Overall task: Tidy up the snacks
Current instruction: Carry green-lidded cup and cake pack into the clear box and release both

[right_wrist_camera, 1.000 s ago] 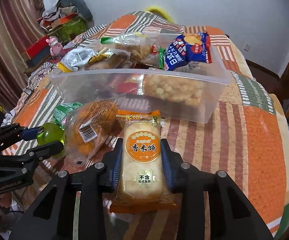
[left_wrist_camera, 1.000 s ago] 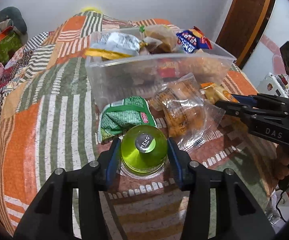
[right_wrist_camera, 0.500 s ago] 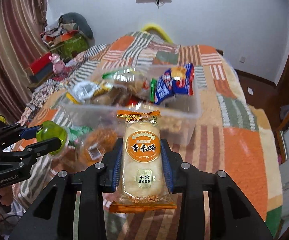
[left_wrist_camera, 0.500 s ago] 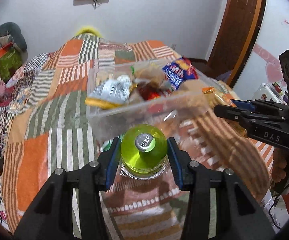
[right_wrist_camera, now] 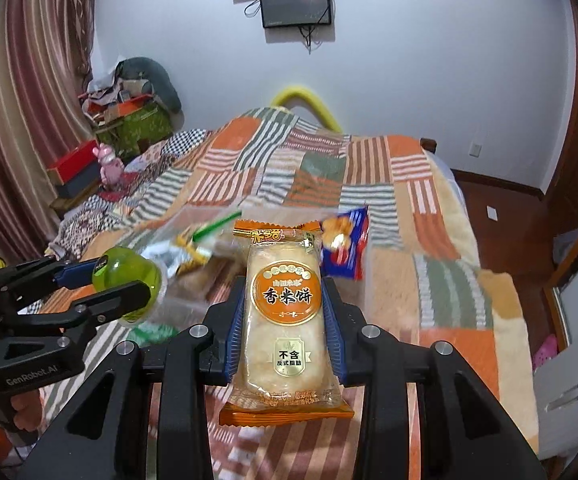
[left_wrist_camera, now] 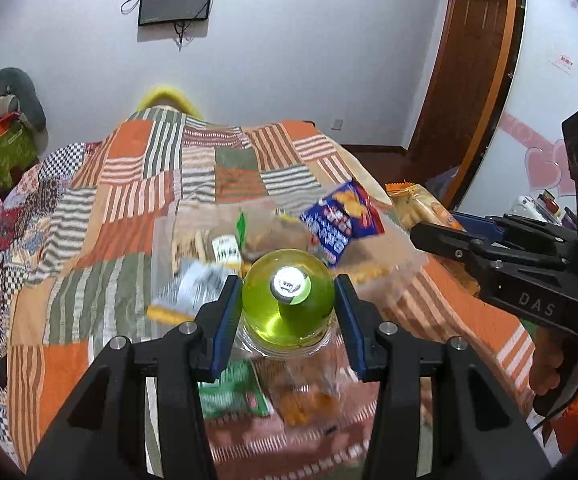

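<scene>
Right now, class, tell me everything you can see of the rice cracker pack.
The rice cracker pack is a clear plastic wrapper with orange crimped ends and a round orange label with Chinese characters; pale crackers show through. It lies lengthwise between the right gripper's blue pads, which clamp both long sides, holding it in the air above the quilt. In the left view only its end shows.

Both wrist cameras are looking forward and down from above the bed's point(left_wrist_camera: 137, 184) near edge, sharing the snack bin point(right_wrist_camera: 193, 248).
</scene>
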The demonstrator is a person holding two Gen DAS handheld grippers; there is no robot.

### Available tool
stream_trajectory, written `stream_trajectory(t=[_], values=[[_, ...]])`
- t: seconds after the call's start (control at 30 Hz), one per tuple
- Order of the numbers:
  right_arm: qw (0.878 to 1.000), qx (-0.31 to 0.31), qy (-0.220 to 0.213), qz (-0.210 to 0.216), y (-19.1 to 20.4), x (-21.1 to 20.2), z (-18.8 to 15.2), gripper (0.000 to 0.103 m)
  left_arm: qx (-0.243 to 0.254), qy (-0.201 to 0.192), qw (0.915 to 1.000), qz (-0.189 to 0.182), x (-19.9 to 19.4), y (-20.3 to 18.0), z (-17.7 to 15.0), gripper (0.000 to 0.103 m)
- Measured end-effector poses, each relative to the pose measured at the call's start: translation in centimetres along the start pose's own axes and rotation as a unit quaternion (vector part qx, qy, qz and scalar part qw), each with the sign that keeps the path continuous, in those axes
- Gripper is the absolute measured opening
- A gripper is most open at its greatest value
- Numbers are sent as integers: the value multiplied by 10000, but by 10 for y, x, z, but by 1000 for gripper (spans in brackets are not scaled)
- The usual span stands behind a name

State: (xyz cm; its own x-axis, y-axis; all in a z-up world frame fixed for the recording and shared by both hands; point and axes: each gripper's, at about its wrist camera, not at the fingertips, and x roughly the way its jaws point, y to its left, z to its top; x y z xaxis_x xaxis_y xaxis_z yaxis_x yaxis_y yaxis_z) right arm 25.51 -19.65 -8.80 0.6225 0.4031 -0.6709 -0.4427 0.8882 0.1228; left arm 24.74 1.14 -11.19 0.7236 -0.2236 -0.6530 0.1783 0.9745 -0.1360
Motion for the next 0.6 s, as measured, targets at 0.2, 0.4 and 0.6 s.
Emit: stream_trajectory(t=[0.2, 0.4, 0.6], values=[[10000, -9, -56, -47, -3, 10, 12, 32, 42, -38, 10000, 66, 16, -4, 18, 46], [10000, 3, 15, -85, -7, 29, 20, 32, 34, 28, 9999, 116, 37, -5, 28, 46], [9997, -34, 200, -131, -11, 52, 23, 32, -67, 321, 9995, 45, 64, -3, 29, 46]])
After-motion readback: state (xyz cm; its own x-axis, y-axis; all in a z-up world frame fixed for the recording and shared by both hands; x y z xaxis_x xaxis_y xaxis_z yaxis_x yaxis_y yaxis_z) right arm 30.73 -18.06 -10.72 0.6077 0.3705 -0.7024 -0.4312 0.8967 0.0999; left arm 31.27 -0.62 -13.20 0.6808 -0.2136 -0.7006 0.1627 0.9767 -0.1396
